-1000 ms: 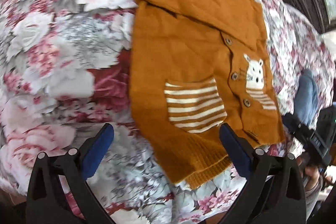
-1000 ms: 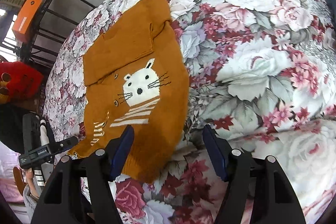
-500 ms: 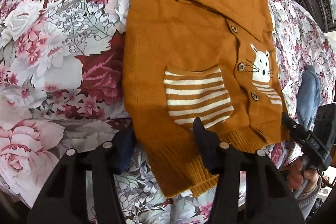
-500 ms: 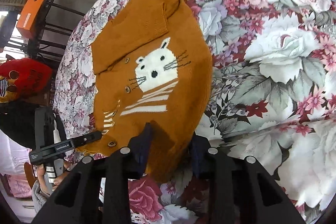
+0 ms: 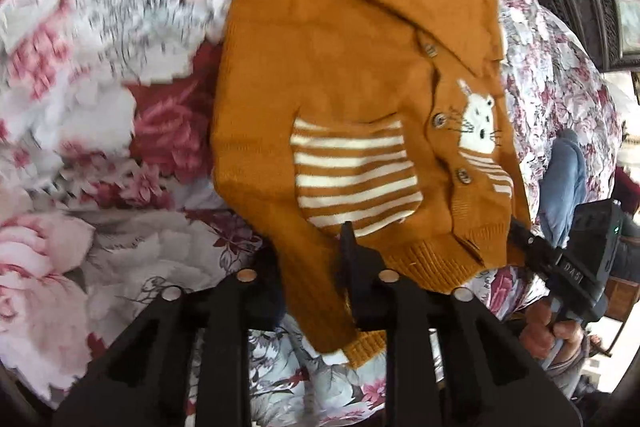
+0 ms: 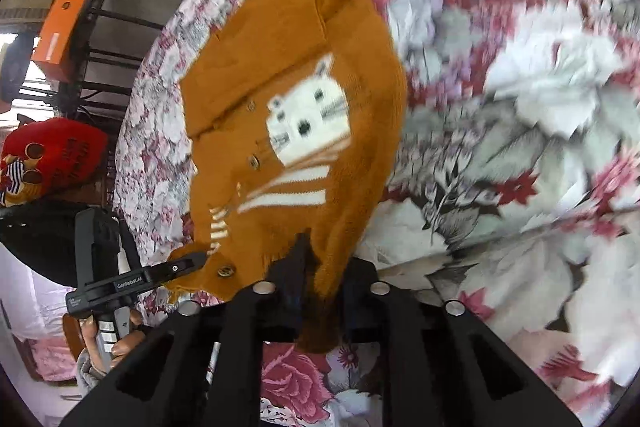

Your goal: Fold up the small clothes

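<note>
While both jaws are closing on the hem nearest us, our left gripper (image 5: 308,259) and right gripper (image 6: 324,267) each pinch a corner of the cardigan (image 5: 340,75), whose length runs away from us up the bed (image 5: 100,227).

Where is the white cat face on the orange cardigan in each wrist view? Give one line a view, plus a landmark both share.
Left wrist view: the white cat face sits right of centre, beside the button row, near the cardigan's far edge.
Right wrist view: the cat face is just left of centre, large, in the middle of the cardigan.
Shared landmark: the white-striped pocket, seen only as an edge at.
</note>
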Demonstrator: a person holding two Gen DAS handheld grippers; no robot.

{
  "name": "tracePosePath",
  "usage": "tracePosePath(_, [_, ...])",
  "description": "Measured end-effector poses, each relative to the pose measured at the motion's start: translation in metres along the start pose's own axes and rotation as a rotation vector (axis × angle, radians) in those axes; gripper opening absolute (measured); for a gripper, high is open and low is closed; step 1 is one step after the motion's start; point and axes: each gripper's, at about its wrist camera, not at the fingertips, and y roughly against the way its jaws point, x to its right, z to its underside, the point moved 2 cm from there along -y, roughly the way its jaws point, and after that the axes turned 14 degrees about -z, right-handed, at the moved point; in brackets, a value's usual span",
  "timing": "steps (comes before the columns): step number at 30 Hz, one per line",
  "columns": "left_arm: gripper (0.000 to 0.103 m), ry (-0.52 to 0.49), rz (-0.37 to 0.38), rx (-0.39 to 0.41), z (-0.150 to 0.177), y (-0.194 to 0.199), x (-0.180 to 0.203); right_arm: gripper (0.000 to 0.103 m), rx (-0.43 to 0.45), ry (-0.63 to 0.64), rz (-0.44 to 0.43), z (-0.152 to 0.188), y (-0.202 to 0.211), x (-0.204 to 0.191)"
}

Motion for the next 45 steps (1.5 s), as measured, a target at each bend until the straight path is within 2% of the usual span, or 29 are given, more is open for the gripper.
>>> tracePosePath(3, [0.026,-0.016,-0.014,0.018,0.001,0.002,0.005,0.015,0.013,0.012,0.005,0.001,0.001,-0.003])
tracePosePath(4, [0.022,-0.021,-0.019,0.029,0.001,0.004,0.008,0.009,0.023,0.015,0.004,0.002,0.003,-0.005])
tracePosePath(5, [0.009,-0.023,-0.013,0.046,0.001,0.007,0.008,0.008,0.035,0.018,-0.001,0.002,0.005,-0.006])
tracePosePath(6, [0.006,-0.023,-0.001,0.056,0.001,0.011,0.007,0.007,0.050,0.021,-0.012,0.002,0.009,-0.009])
tracePosePath(11, [0.005,0.001,0.051,0.141,-0.002,0.037,0.003,0.007,0.127,0.023,-0.075,-0.005,0.031,-0.019])
tracePosePath(14, [0.005,0.013,0.069,0.148,-0.004,0.041,0.001,0.007,0.128,0.023,-0.074,-0.006,0.032,-0.020])
tracePosePath(17, [0.005,0.012,0.057,0.138,-0.004,0.039,-0.001,0.007,0.096,0.015,-0.063,-0.007,0.026,-0.016])
tracePosePath(18, [0.005,0.012,0.053,0.134,-0.004,0.038,-0.003,0.008,0.083,0.006,-0.054,-0.006,0.023,-0.014])
tracePosePath(19, [0.005,0.014,0.049,0.129,-0.003,0.037,-0.004,0.013,0.074,-0.004,-0.039,-0.005,0.019,-0.011])
tracePosePath(20, [0.005,0.016,0.045,0.125,-0.003,0.036,-0.005,0.028,0.052,-0.028,0.002,-0.005,0.014,-0.003])
tracePosePath(21, [0.005,0.019,0.041,0.123,-0.004,0.035,-0.005,0.032,0.037,-0.036,0.007,-0.003,0.011,0.000])
tracePosePath(25, [0.005,0.024,0.026,0.109,-0.005,0.031,-0.003,0.034,0.025,0.013,0.017,0.001,0.006,-0.006])
tracePosePath(30, [0.005,0.011,-0.011,0.076,-0.003,0.021,-0.004,0.031,0.005,0.041,0.045,0.007,-0.003,-0.008])
tracePosePath(32, [0.005,0.006,-0.027,0.071,-0.002,0.018,-0.003,0.010,0.012,0.040,0.030,0.010,-0.001,-0.011])
tracePosePath(33, [0.005,0.005,-0.028,0.075,-0.002,0.019,-0.003,0.007,0.022,0.035,0.023,0.011,0.001,-0.011])
tracePosePath(38, [0.005,-0.008,-0.011,0.157,-0.006,0.039,0.003,0.006,0.120,0.040,-0.045,0.001,0.026,-0.023])
tracePosePath(45, [0.004,0.031,0.033,0.218,-0.025,0.062,0.001,0.006,0.178,0.031,-0.110,-0.018,0.038,-0.035])
